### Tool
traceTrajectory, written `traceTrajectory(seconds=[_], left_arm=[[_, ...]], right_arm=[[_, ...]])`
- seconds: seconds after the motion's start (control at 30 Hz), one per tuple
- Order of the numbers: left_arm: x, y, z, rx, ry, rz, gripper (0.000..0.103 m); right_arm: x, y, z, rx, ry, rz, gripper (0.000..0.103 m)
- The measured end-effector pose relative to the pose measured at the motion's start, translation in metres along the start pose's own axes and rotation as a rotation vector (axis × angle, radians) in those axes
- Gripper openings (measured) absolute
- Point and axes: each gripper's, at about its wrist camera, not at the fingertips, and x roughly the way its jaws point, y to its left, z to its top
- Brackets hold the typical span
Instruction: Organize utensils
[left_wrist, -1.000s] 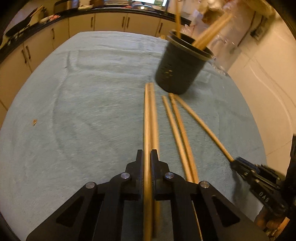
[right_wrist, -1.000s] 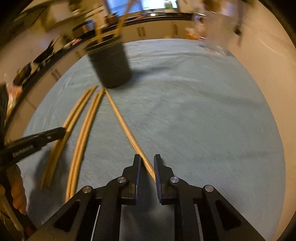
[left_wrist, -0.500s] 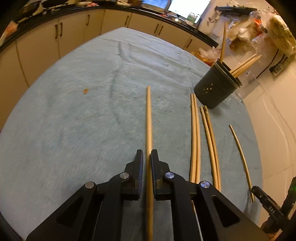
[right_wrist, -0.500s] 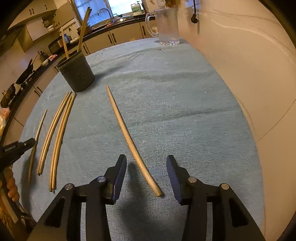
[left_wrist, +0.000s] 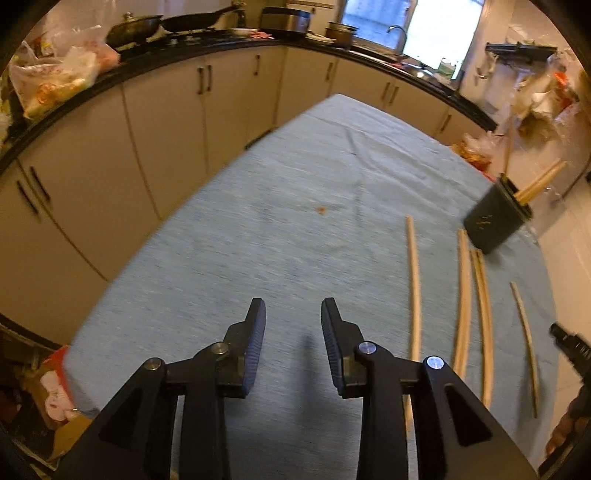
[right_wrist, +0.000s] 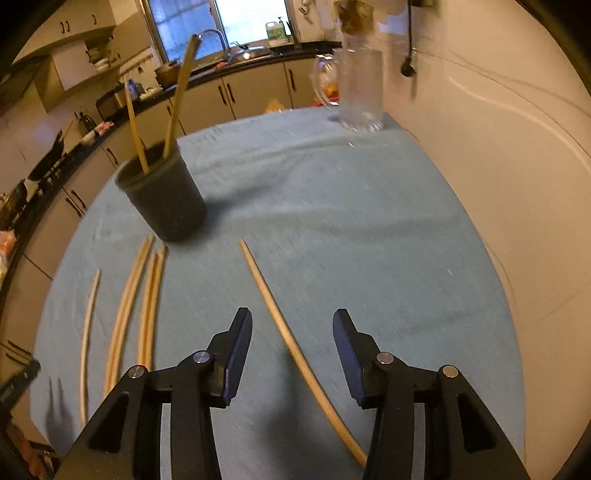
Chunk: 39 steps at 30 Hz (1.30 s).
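Near the table's (right_wrist: 369, 229) right edge, one chopstick (right_wrist: 291, 343) lies between the right gripper's (right_wrist: 292, 341) wide-open, empty jaws; the left gripper (left_wrist: 293, 334) gapes empty too.

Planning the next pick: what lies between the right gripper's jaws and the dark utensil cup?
In the right wrist view, one light wooden chopstick runs from between the open jaws of the right gripper toward the dark round utensil cup; otherwise only blue cloth.

Matt blue woven cloth (left_wrist: 295, 229) covers the table. Ahead of the right hand-held gripper (right_wrist: 291, 339), its matt black plastic jaws open, pale smooth wooden chopsticks (right_wrist: 280, 325) lie; the holder (right_wrist: 166, 199) looks dull dark plastic, the jug (right_wrist: 360, 92) clear glossy glass.
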Motion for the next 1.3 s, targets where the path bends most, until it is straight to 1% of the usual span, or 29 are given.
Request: traceTrajectory(seconds=[0.1,0.27,0.37,0.5,0.63,0.67,0.73,0.8,0.87,1.0,1.07,1.17,1.3], left_arm=[[0.000,0.004,0.004,0.004,-0.004,0.056,0.030],[0.001,0.005,0.009,0.000,-0.017,0.093,0.030],[0.008,-0.002,0.011,0.012,-0.002,0.072,0.030],[0.020,-0.011,0.014,0.025,0.013,0.050,0.030],[0.032,-0.020,0.019,0.027,0.062,-0.033,0.030],[0.033,-0.024,0.019,0.038,0.066,-0.044,0.030],[0.037,-0.032,0.022,0.072,0.072,-0.056,0.030],[0.043,-0.041,0.025,0.100,0.097,-0.076,0.031],[0.049,-0.054,0.031,0.141,0.131,-0.116,0.031],[0.063,-0.083,0.040,0.238,0.178,-0.155,0.034],[0.071,-0.093,0.043,0.262,0.196,-0.167,0.034],[0.088,-0.107,0.048,0.289,0.229,-0.176,0.034],[0.099,-0.120,0.060,0.342,0.214,-0.162,0.034]], right_arm=[[0.007,0.004,0.013,0.014,-0.017,0.013,0.049],[0.022,-0.001,0.026,0.052,-0.010,0.044,0.049],[0.029,-0.012,0.021,0.073,0.023,0.070,0.050],[0.027,-0.031,0.001,0.062,0.077,0.086,0.051],[0.008,-0.048,-0.021,0.020,0.092,0.070,0.056],[0.003,-0.053,-0.026,0.018,0.096,0.066,0.058],[-0.005,-0.063,-0.034,0.015,0.099,0.044,0.058],[-0.008,-0.069,-0.038,0.006,0.109,0.033,0.059],[-0.004,-0.071,-0.038,0.002,0.129,0.042,0.059],[0.011,-0.058,-0.027,-0.030,0.164,0.091,0.059],[0.018,-0.047,-0.019,-0.065,0.166,0.105,0.059],[0.033,-0.030,-0.005,-0.111,0.164,0.097,0.058],[0.059,-0.005,0.009,-0.177,0.199,0.063,0.045]])
